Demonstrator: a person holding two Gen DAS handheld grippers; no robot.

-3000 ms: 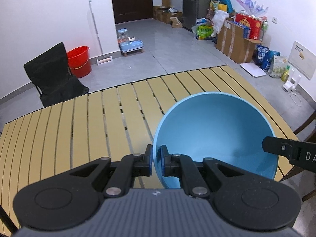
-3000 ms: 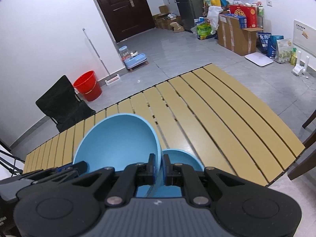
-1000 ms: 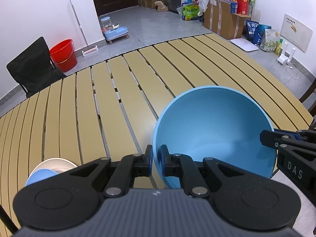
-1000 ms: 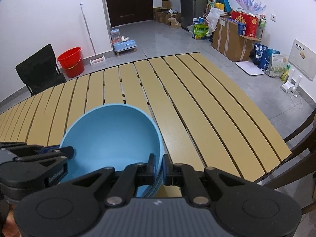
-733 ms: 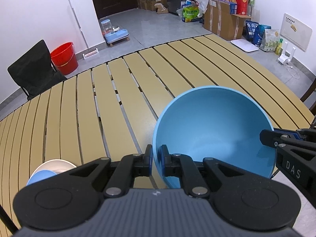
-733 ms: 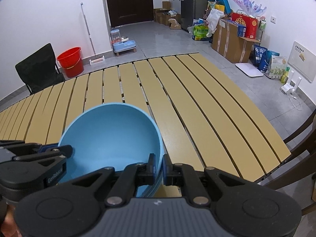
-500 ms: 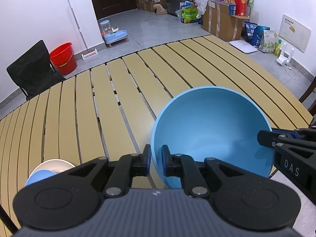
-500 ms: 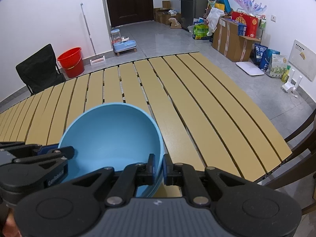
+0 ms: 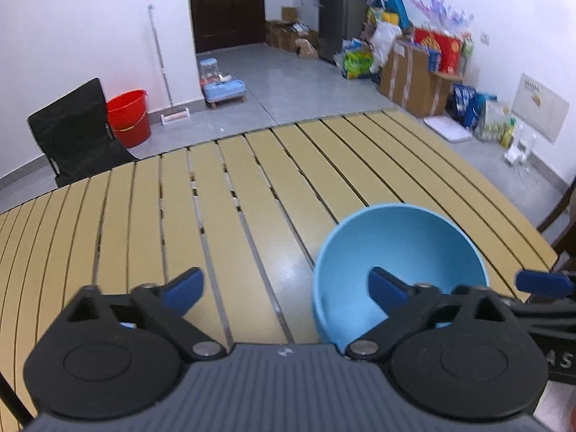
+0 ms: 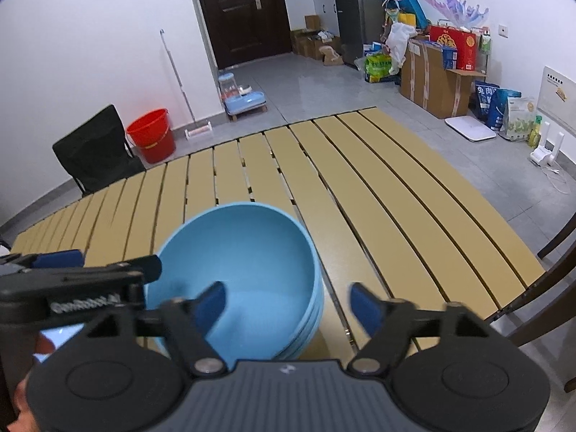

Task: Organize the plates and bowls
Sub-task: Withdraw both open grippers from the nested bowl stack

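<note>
A stack of light blue bowls [image 10: 244, 273] stands on the slatted wooden table [image 10: 378, 194] near its front edge; it also shows in the left wrist view [image 9: 399, 252]. My left gripper [image 9: 284, 288] is open, its right finger inside the bowl rim and its left finger over the table. My right gripper [image 10: 288, 304] is open, its left finger over the bowl and its right finger beside the stack. Neither gripper holds anything.
A black chair [image 10: 97, 154] and a red bucket [image 10: 151, 138] stand past the table's far edge. Boxes and bags [image 10: 439, 72] line the right wall. A dark chair back [image 10: 554, 273] is at the table's right edge.
Both grippers have opened and let go of the blue bowl's rim. Both have pulled back a little, and the bowl now rests on the stack on the table.
</note>
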